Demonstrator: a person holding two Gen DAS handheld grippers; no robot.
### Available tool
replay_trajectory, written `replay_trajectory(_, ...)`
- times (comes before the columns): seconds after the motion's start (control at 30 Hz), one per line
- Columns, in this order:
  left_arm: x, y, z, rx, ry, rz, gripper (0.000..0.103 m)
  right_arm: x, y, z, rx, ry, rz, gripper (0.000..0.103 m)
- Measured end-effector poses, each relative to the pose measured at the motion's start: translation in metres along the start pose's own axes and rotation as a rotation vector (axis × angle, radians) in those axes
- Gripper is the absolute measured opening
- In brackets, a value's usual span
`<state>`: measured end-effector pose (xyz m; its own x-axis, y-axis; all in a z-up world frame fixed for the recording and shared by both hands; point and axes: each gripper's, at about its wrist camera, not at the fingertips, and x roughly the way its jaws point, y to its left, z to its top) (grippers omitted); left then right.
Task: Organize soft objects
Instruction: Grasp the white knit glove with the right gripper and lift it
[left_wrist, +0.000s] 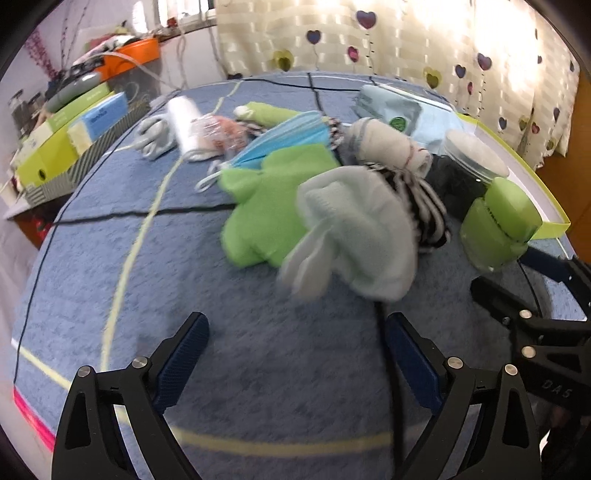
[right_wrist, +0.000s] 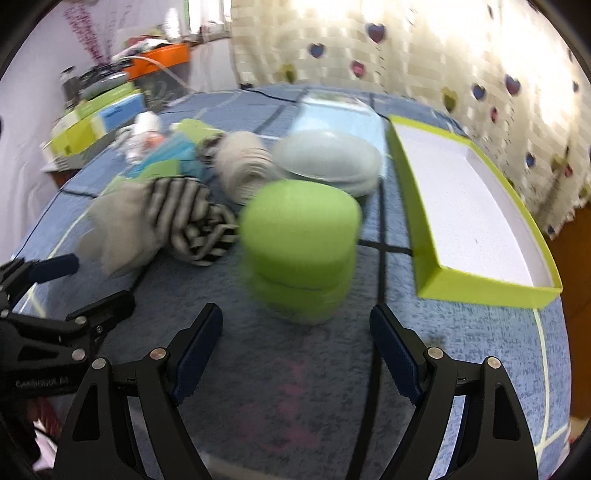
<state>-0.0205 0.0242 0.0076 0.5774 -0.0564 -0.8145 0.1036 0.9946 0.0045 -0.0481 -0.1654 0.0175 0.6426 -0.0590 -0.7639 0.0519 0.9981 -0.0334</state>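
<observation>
1. While both my tongs hang over the blue blanket (left_wrist: 147, 258), my left tongs (left_wrist: 297, 354) gape wide, gripping nothing.
2. My right tongs (right_wrist: 295, 350) gape wide too, with the green jar (right_wrist: 301, 251) just ahead of them.
3. The pale mitten (left_wrist: 354, 229) lies against a green glove (left_wrist: 273, 192) and a striped cloth (right_wrist: 192, 221).
4. The open green box (right_wrist: 476, 206) sits right of the pile.

Motion blur smears the green jar (right_wrist: 301, 254) and the pale glove (left_wrist: 354, 236); lettering on the boxes (left_wrist: 74, 129) unreadable.
</observation>
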Motion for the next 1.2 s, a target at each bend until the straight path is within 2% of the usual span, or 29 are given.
replay_trajectory(0.13,-0.011,0.023,-0.005,-0.062,-0.018,-0.031,0.097,-0.007,0.007,0.004,-0.008,-0.015,0.032,0.082)
replay_trajectory(0.33,-0.028,0.053,-0.001,-0.09,-0.066,0.045,0.097,-0.015,0.01,0.009,0.01,0.001,0.045,0.082)
replay_trajectory(0.43,-0.033,0.066,0.0,-0.11,-0.075,0.049,0.096,-0.029,0.014,0.006,0.019,-0.016,0.062,0.082)
replay_trajectory(0.6,-0.033,0.077,0.001,-0.135,-0.083,0.047,0.096,-0.044,0.037,0.005,-0.04,-0.075,0.162,0.082)
replay_trajectory(0.83,-0.033,0.08,-0.001,-0.136,-0.083,0.044,0.096,-0.027,0.063,0.025,-0.072,-0.073,0.275,0.081)
replay_trajectory(0.9,-0.033,0.081,-0.001,-0.14,-0.084,0.041,0.096,-0.02,0.068,0.03,-0.07,-0.071,0.3,0.069)
replay_trajectory(1.0,-0.034,0.084,-0.001,-0.139,-0.086,0.049,0.096,-0.007,0.073,0.038,-0.077,-0.045,0.321,0.057)
replay_trajectory(1.2,-0.031,0.091,0.0,-0.148,-0.077,0.061,0.096,0.007,0.083,0.043,-0.107,-0.05,0.315,0.049)
